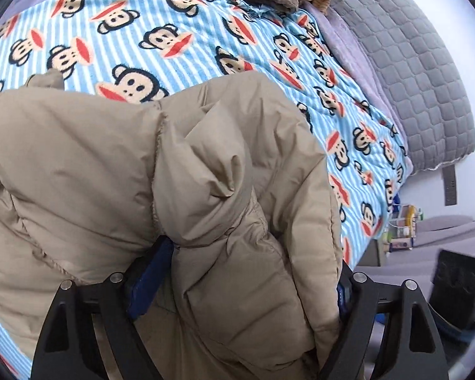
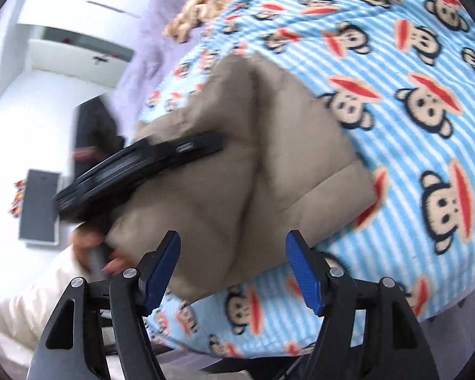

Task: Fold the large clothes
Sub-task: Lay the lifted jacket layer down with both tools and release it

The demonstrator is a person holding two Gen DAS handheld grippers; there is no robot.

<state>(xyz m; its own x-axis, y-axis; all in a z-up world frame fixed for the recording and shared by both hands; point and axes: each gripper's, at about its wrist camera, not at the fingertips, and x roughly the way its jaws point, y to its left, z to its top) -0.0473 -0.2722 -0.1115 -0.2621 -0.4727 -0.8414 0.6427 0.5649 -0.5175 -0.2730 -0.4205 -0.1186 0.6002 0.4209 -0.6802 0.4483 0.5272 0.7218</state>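
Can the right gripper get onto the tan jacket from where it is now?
Probably yes. The right gripper is open, and the tan jacket lies on the monkey blanket just ahead of its fingertips with nothing between; the left gripper sits off to one side.

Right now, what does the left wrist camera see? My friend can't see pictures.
A puffy tan jacket fills most of the view, bunched between the blue pads of the left hand-held gripper. Under it lies a blue striped blanket covered in cartoon monkey faces, with a grey quilted cover beside it.
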